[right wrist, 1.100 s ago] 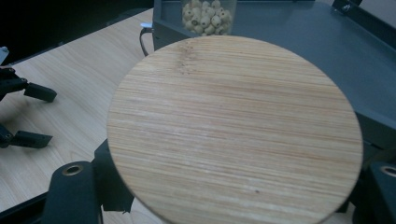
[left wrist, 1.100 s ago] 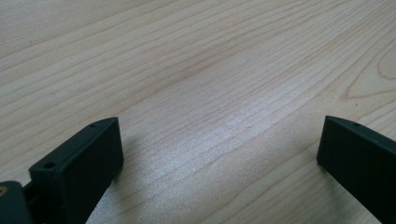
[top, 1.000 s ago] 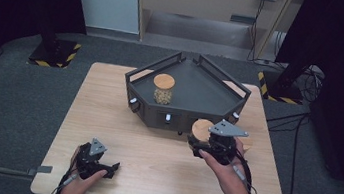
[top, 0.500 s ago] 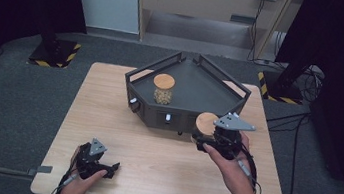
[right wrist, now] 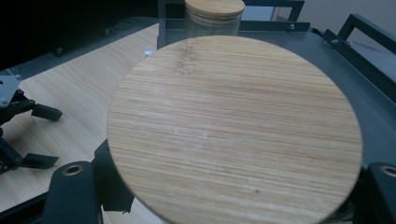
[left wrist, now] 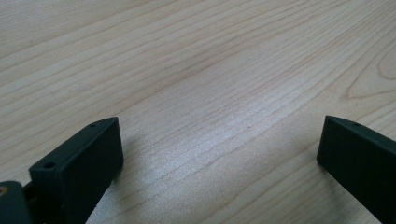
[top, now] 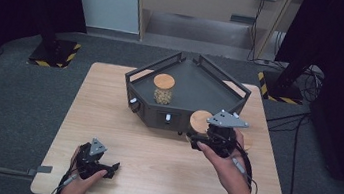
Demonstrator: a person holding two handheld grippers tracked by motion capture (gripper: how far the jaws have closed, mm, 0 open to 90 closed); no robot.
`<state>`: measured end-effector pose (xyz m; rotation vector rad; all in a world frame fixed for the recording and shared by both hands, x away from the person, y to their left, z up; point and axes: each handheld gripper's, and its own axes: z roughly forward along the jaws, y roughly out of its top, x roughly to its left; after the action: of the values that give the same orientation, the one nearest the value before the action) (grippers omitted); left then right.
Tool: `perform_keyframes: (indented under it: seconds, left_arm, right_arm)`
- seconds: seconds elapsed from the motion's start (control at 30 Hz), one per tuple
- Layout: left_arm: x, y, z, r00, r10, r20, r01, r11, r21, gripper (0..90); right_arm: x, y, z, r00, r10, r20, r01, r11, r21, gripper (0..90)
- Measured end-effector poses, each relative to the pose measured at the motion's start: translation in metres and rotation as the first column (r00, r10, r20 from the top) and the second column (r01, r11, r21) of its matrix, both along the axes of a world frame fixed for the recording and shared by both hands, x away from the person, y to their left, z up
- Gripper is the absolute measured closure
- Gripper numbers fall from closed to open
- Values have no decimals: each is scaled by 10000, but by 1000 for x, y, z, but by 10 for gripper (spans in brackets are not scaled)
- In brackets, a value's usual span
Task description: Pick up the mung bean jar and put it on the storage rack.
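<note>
Right gripper view: left tool (right wrist: 28, 135) beyond lid (right wrist: 233, 130)

You will find no legible text, label, brand, number or sign anywhere. The yellow-and-black hazard striping (top: 53, 59) on the stand base left of the bench (top: 109, 99) is a pattern only; it carries no characters.
</note>
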<state>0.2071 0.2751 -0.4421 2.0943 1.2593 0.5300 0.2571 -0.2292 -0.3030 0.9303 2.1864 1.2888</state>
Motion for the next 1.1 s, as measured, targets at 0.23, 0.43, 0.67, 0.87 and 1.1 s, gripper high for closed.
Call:
perform_keyframes:
  seconds: [0.23, 0.43, 0.67, 0.87, 1.1]
  left_arm:
    - [0, 0, 0, 10000, 1, 0, -1, 10000, 0, 0]
    - [0, 0, 0, 10000, 1, -2, -1, 10000, -1, 0]
    - [0, 0, 0, 10000, 2, -3, -2, 10000, -2, 0]
    - [0, 0, 0, 10000, 2, -4, -2, 10000, -3, 0]
    - [0, 0, 0, 10000, 1, -7, -1, 10000, -5, 0]
  right_arm:
    - [8, 7, 1, 9998, -122, -127, 122, 9999, -6, 253]
    - [15, 11, 3, 9995, -282, -130, 282, 9996, 19, 253]
    - [23, 12, 6, 9986, -498, -172, 498, 9988, -46, 253]
    - [26, 13, 10, 9984, -546, -120, 546, 9985, -48, 253]
    - [32, 15, 15, 9986, -530, -75, 529, 9986, -60, 253]
